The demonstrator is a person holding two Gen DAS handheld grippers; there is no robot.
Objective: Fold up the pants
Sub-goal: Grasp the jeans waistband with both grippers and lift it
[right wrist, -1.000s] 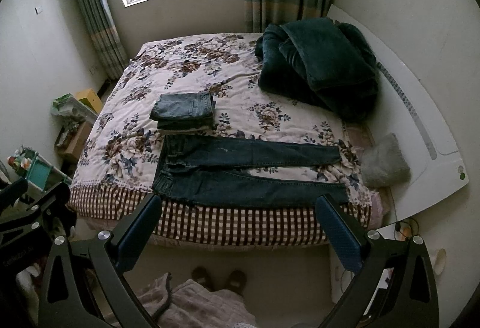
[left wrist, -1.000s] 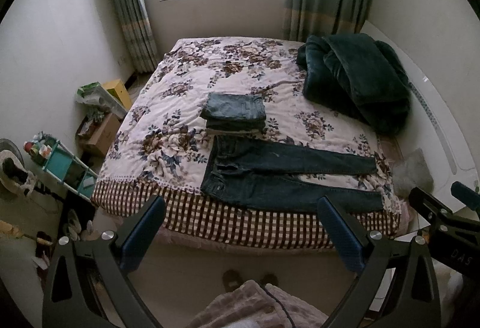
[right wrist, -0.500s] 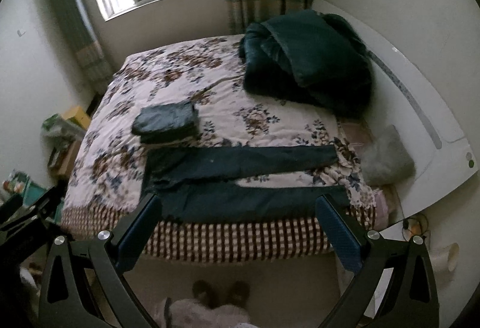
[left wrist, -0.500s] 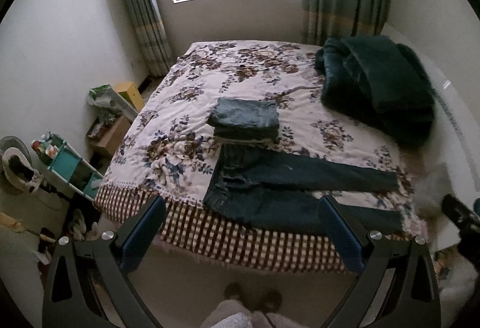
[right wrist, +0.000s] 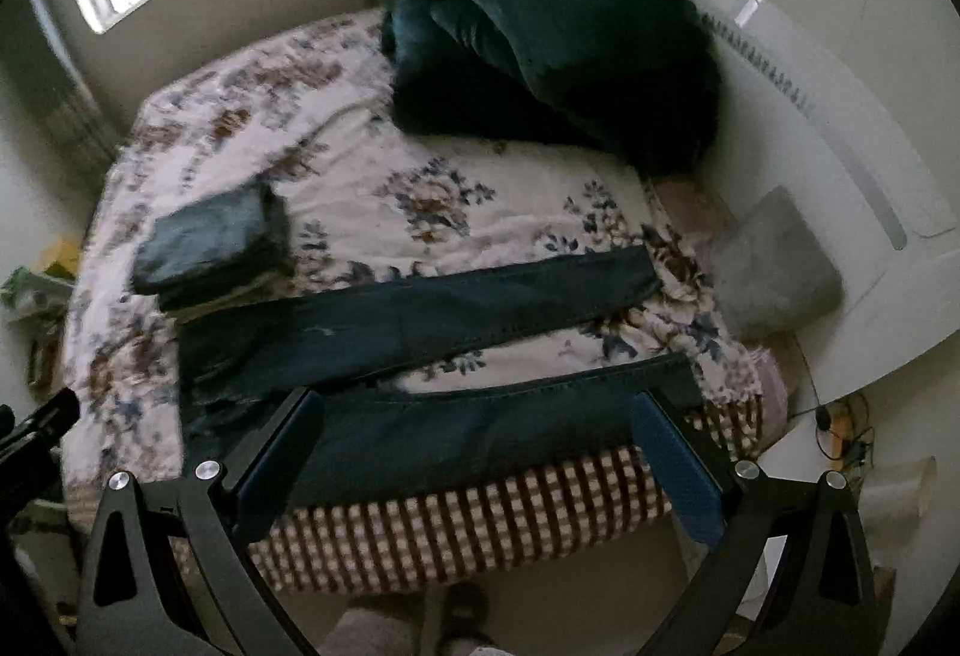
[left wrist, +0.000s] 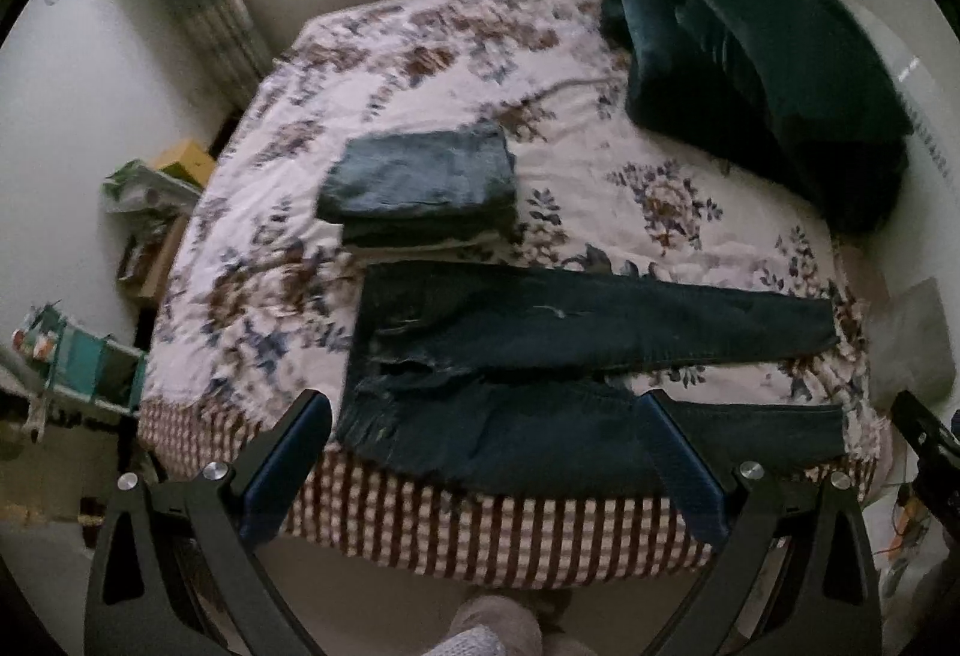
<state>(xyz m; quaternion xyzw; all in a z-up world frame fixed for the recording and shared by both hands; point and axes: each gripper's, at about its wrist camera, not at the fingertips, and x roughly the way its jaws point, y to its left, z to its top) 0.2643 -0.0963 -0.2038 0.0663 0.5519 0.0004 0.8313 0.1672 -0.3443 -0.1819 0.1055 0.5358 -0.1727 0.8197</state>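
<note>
Dark blue jeans (left wrist: 540,356) lie flat along the bed's near edge, waist to the left, legs spread to the right; they also show in the right wrist view (right wrist: 420,356). My left gripper (left wrist: 486,458) is open and empty, above the waist end. My right gripper (right wrist: 474,452) is open and empty, above the near leg. A stack of folded jeans (left wrist: 420,182) sits just behind the spread pair, also in the right wrist view (right wrist: 210,242).
The bed has a floral cover (left wrist: 420,56) with a checked skirt (left wrist: 480,524). A dark green blanket (left wrist: 762,62) is heaped at the far right. A grey cushion (right wrist: 774,272) lies by the white headboard (right wrist: 840,134). Boxes and a shelf (left wrist: 84,362) stand left of the bed.
Both grippers have moved forward and down toward the bed; the jeans now fill more of each view. The jaws stay open.
</note>
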